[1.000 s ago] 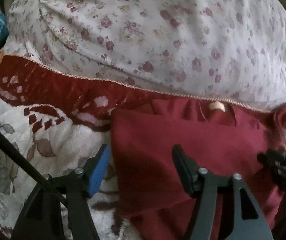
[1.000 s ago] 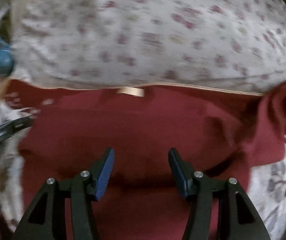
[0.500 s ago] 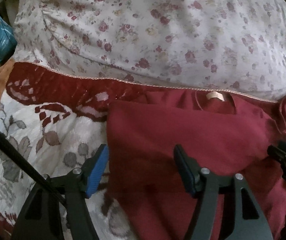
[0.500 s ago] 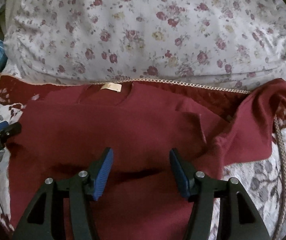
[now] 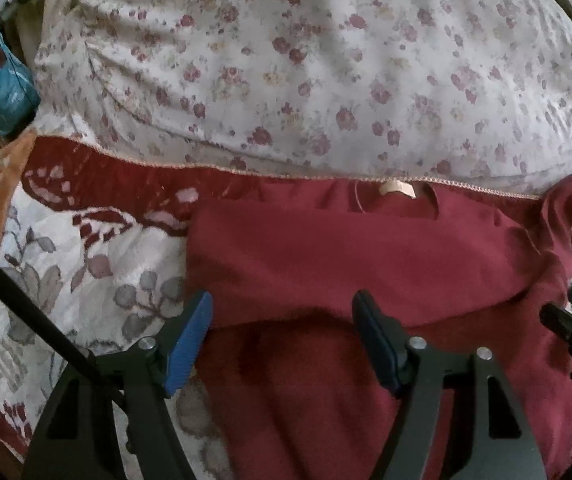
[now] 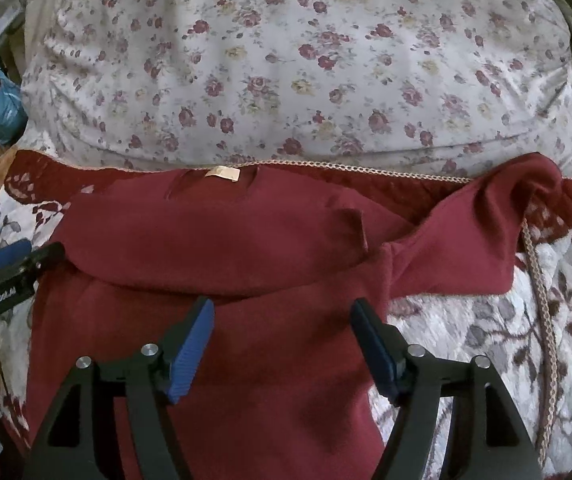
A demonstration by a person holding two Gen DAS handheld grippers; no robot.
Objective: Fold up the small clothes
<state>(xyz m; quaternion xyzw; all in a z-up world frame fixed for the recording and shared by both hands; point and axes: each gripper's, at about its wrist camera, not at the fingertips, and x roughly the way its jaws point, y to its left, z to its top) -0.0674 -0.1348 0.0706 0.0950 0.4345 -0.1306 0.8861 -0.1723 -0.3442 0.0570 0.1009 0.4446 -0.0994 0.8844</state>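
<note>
Left wrist view shows the left gripper [image 5: 282, 328] hanging with jaws spread and nothing between the blue pads; they have just been opening wider. Below it lies the maroon top [image 5: 366, 264] on a floral quilt [image 5: 66, 280], its hem already folded up towards the neck label [image 5: 398, 189] at twelve o'clock, against the flowered pillow [image 5: 286, 60]. At three o'clock the right gripper [image 6: 282, 328] hangs over the same garment, jaws likewise released and just widened, holding nothing. Past it, towards two o'clock in the right wrist view, one sleeve [image 6: 486, 224] sprawls out loose over the quilt's braided edge [image 6: 542, 304].

That sleeve looks like the next job. To do it well, I would pinch it near the cuff, take only the single layer, and carry it across the body so its edge lines up with the folded side, while the left gripper presses the fold down to stop the soft knit dragging.
</note>
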